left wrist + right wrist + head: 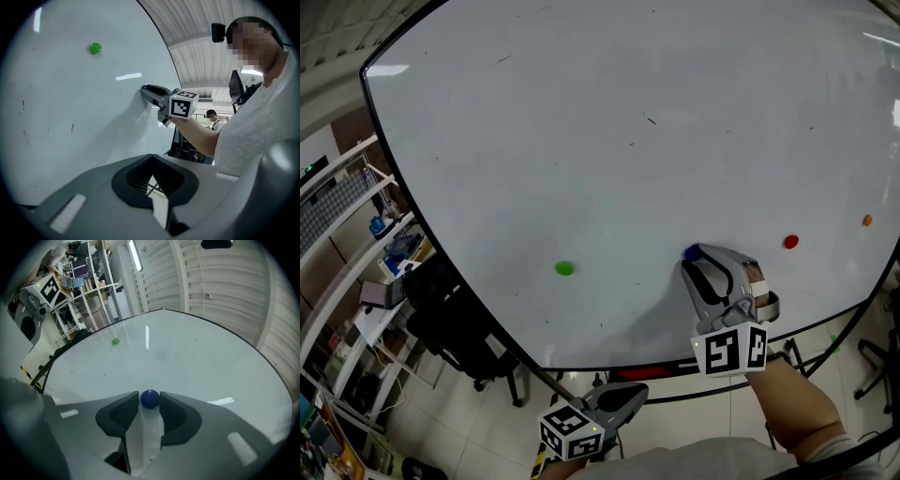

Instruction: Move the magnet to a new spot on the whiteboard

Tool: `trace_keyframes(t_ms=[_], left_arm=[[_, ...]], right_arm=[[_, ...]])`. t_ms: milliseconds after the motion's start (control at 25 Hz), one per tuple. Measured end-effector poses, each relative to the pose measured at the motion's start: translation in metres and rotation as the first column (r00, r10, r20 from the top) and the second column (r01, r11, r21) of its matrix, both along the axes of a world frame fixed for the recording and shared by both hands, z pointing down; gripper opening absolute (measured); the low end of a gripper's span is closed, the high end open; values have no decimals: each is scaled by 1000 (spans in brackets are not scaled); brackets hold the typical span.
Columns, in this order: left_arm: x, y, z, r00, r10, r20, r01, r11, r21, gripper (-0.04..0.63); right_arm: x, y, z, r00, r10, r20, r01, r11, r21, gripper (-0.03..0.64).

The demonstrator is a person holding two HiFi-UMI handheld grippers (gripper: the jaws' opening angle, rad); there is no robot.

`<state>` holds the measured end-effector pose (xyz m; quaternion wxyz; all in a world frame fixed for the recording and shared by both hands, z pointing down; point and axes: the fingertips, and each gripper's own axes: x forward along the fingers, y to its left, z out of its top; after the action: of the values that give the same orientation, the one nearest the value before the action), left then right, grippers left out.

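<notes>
Both jaws of the outstretched right gripper pinch the blue magnet against the whiteboard.

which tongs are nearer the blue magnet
Right. The right tongs are at the whiteboard with the blue magnet pinched between their tips; the left tongs are shut, well back below the whiteboard's lower edge.

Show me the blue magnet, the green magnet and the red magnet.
blue magnet (150, 399), right gripper view, middle of its rounded face.
green magnet (565, 268), head view, centre of its face.
red magnet (790, 242), head view, centre of its face.
</notes>
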<state>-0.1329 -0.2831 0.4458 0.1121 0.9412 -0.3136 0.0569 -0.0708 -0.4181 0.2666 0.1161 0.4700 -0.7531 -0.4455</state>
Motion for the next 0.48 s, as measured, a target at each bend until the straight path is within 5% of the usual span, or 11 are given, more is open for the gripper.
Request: trace_keyframes(t_ms=[480], left_arm=[[4, 2, -6, 1000, 9, 0, -9, 1000, 16, -15]], right_arm=[[2, 0, -2, 1000, -3, -7, 3, 999, -44, 121]])
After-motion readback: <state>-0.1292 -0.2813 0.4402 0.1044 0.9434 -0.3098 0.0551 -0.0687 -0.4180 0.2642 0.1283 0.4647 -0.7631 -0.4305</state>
